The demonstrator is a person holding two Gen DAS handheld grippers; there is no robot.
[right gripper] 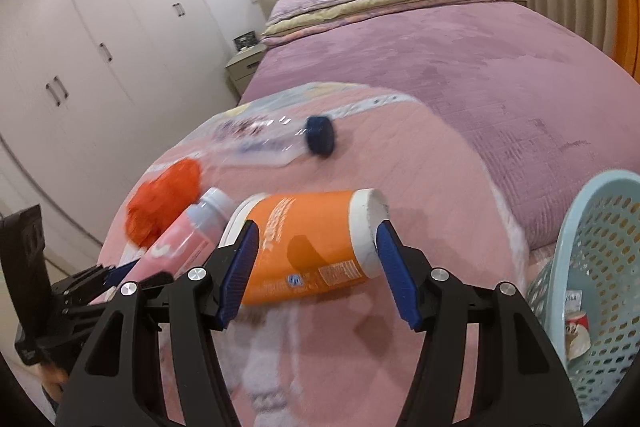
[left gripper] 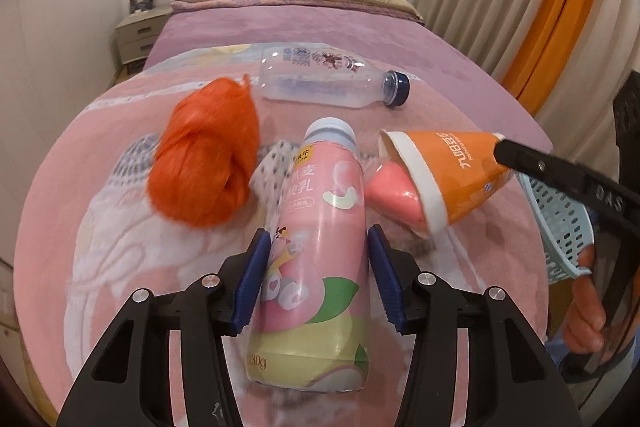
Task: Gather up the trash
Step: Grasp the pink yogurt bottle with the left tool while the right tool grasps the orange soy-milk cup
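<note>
A pink yogurt bottle [left gripper: 320, 227] lies on the pink blanket between the fingers of my left gripper [left gripper: 318, 247], whose blue pads touch its sides. It also shows in the right wrist view [right gripper: 188, 239]. An orange paper cup [left gripper: 448, 171] lies on its side with pink wrapping [left gripper: 394, 191] at its mouth. My right gripper [right gripper: 316, 247] is open around that cup [right gripper: 312, 243], pads near its two ends. An orange mesh bundle [left gripper: 204, 155] and a clear plastic bottle [left gripper: 328, 79] with a blue cap lie beyond.
A light blue perforated basket [right gripper: 592, 267] stands at the right bed edge with some trash inside; it also shows in the left wrist view [left gripper: 560, 211]. The purple bedspread [right gripper: 440, 67] stretches to the pillows. White wardrobes [right gripper: 80, 47] line the left wall.
</note>
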